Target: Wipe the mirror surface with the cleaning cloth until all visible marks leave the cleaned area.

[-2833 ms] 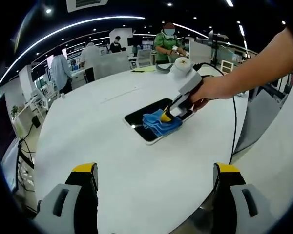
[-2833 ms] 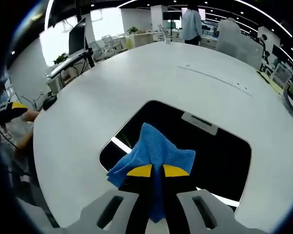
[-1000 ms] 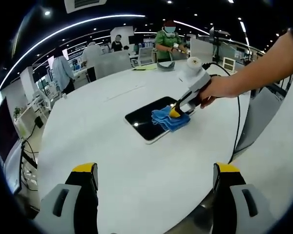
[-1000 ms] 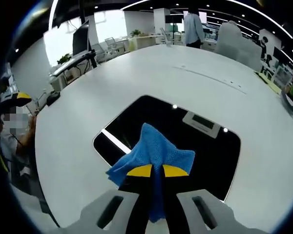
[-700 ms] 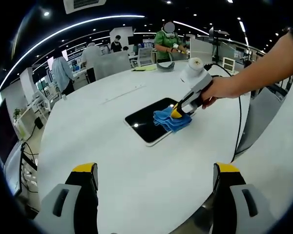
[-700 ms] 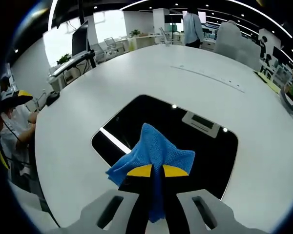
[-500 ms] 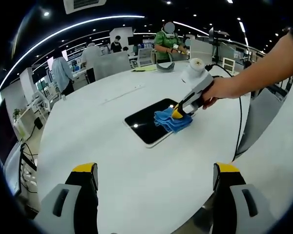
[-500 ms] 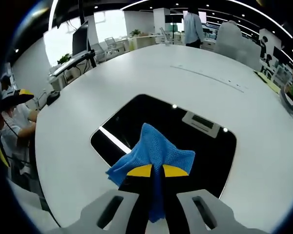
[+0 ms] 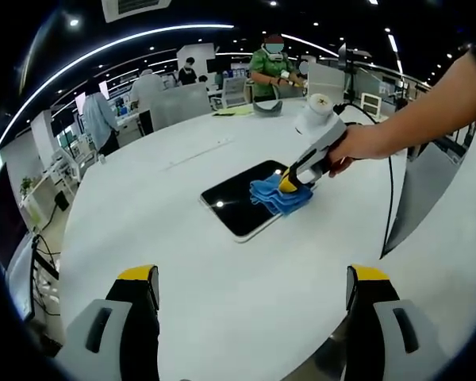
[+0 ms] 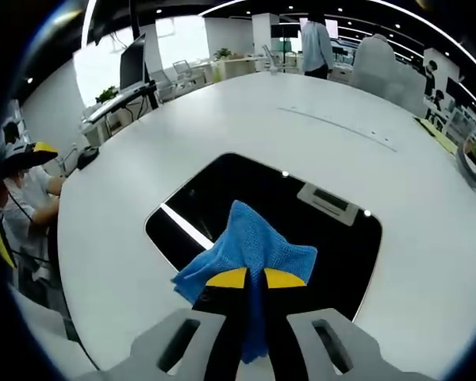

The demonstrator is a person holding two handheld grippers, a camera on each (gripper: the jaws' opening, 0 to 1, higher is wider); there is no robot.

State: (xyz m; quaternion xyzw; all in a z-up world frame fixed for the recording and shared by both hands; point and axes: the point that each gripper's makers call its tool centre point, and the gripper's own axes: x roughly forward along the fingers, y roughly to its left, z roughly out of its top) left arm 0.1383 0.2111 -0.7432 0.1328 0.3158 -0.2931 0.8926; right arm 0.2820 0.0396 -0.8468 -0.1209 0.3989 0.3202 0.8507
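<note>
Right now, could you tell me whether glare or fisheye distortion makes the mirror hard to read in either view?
Right gripper view: the mirror reads nearly black, with a bright strip and small ceiling-light dots reflected; the cloth is sharp. Left gripper view: the table edge bows strongly, and the mirror is small, with one glint.

Left tongs (image 9: 252,290) spread wide and bare, right tongs (image 10: 247,278) clamped together, hand (image 9: 351,148) gripping them

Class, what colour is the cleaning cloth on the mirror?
Blue. The cleaning cloth shows best in the right gripper view, lying on the dark mirror.
</note>
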